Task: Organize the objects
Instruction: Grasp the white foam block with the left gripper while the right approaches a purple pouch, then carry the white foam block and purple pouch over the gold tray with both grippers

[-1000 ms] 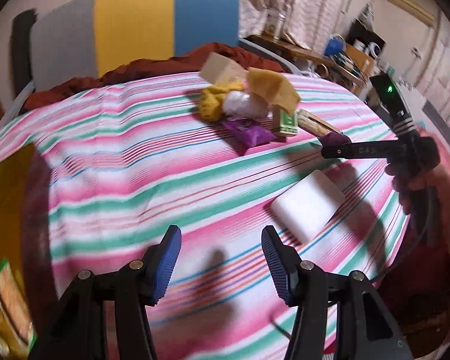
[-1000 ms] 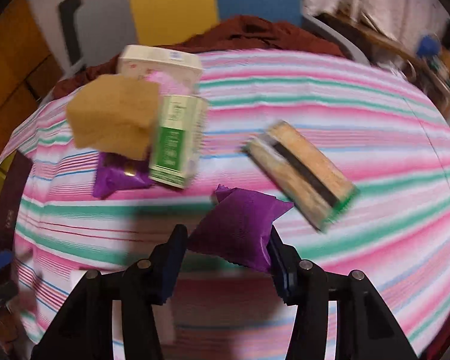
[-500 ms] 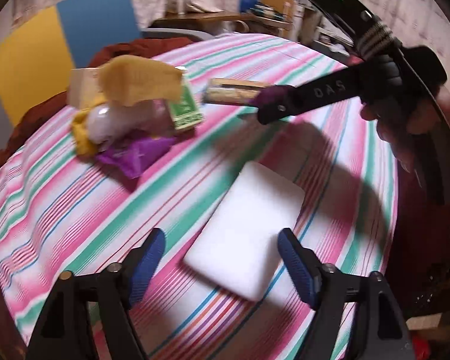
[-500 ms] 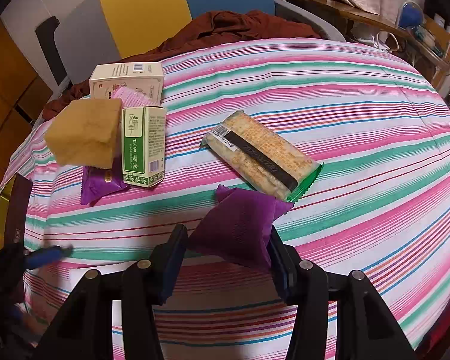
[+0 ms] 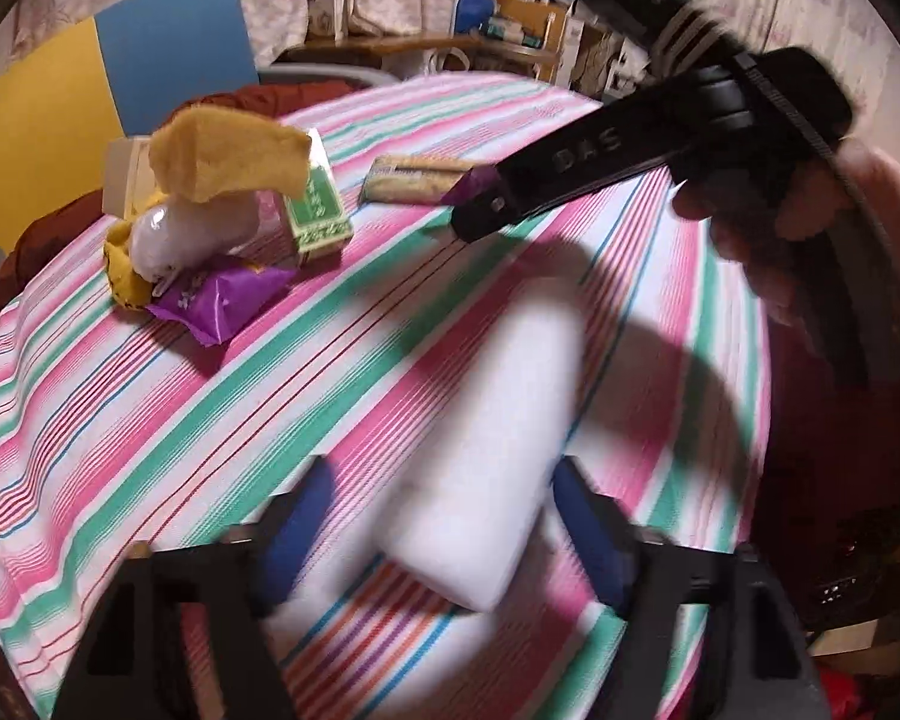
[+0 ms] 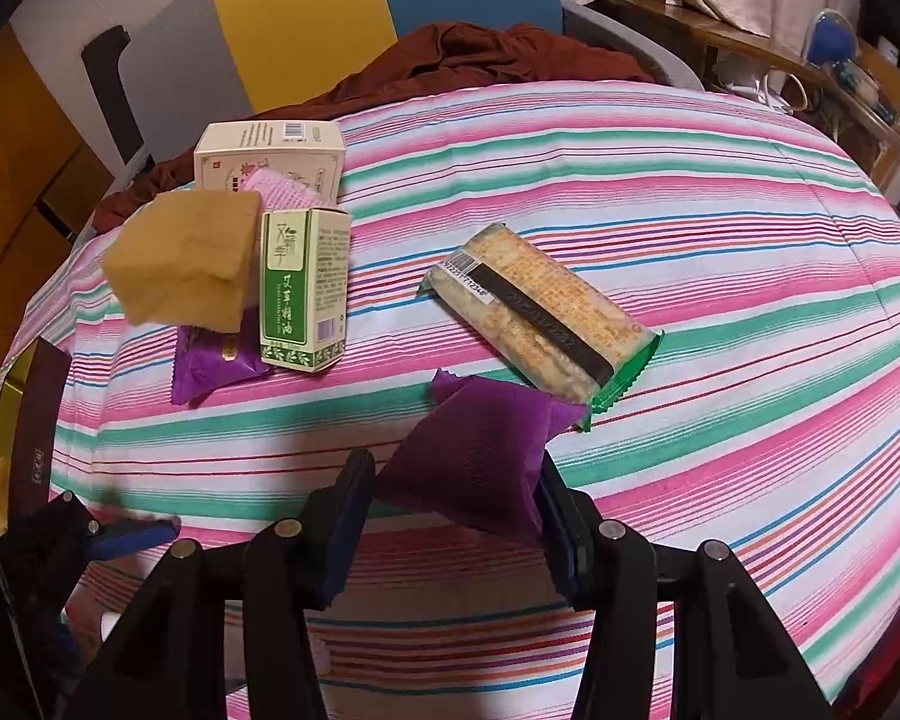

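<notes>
Closing in now, the left gripper [image 5: 435,516] has swung down over the white block [image 5: 486,450] on the striped cloth [image 5: 150,420], jaws narrowing astride it; right gripper [image 6: 450,516] stays clamped on the purple packet [image 6: 480,456]; pickup looks imminent.

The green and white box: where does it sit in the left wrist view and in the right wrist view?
Left wrist: green and white box upper left of centre, upright, right of the yellow sponge.
Right wrist: box left of centre, upright, again just right of the sponge.
Shared landmark: the cracker packet lying on the striped cloth to the box's right.
</notes>
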